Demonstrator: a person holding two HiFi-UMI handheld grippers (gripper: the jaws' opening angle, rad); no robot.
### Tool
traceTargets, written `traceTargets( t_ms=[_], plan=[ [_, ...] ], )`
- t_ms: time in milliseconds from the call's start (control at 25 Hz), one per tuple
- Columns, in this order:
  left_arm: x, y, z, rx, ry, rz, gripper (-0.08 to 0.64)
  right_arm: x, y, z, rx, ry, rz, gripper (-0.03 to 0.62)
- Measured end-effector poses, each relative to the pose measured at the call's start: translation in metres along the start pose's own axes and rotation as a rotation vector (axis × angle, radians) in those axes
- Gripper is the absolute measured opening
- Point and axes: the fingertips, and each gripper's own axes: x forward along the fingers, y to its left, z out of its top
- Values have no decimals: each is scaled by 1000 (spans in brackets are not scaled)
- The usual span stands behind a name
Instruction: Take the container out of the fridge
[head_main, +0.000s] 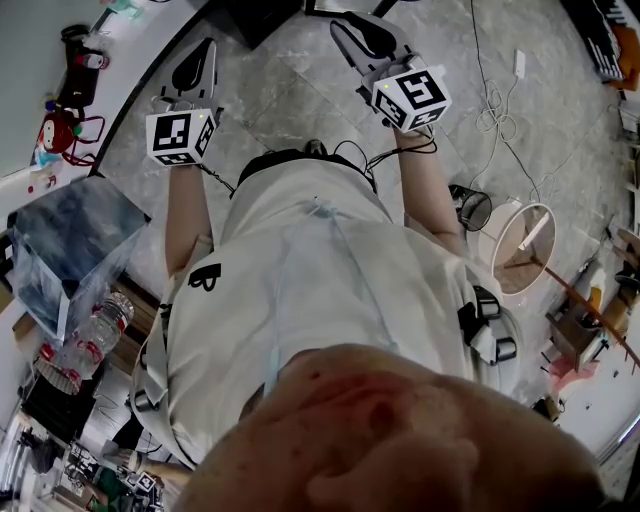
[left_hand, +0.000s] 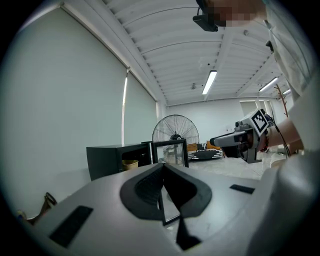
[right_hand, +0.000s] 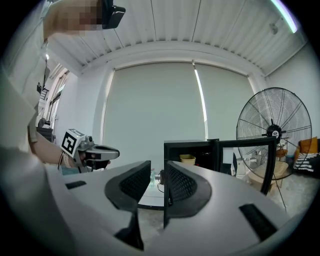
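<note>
A small black fridge (right_hand: 192, 152) stands ahead with its glass door (right_hand: 247, 157) swung open to the right. A yellow container (right_hand: 188, 159) sits inside it. In the left gripper view the same fridge (left_hand: 117, 159) shows the container (left_hand: 130, 164) behind the open door (left_hand: 170, 152). My right gripper (right_hand: 159, 169) is held level, well short of the fridge. It is open by a narrow gap with nothing between its pads. My left gripper (left_hand: 163, 167) is also level and far from the fridge, its pads meeting at the tip, empty. In the head view both grippers, left (head_main: 203, 50) and right (head_main: 348, 27), are held out in front of the person's body.
A big standing fan (right_hand: 272, 134) is right of the fridge, close to the door. A low white table (right_hand: 150, 197) lies between me and the fridge. Cables (head_main: 490, 105) trail over the stone floor. A wrapped box (head_main: 65, 250) and a water bottle (head_main: 100, 330) sit at the left.
</note>
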Motion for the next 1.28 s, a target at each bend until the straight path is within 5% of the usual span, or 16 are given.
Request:
traceTargets(
  t_ms=[760,1280],
  plan=[
    [4,-17,2,25,7,11,8,-9,-7,-6,5,14,19,279],
    [25,-46,11,33,-14,64,8,-36,-44,-18,11,25,39,301]
  ],
)
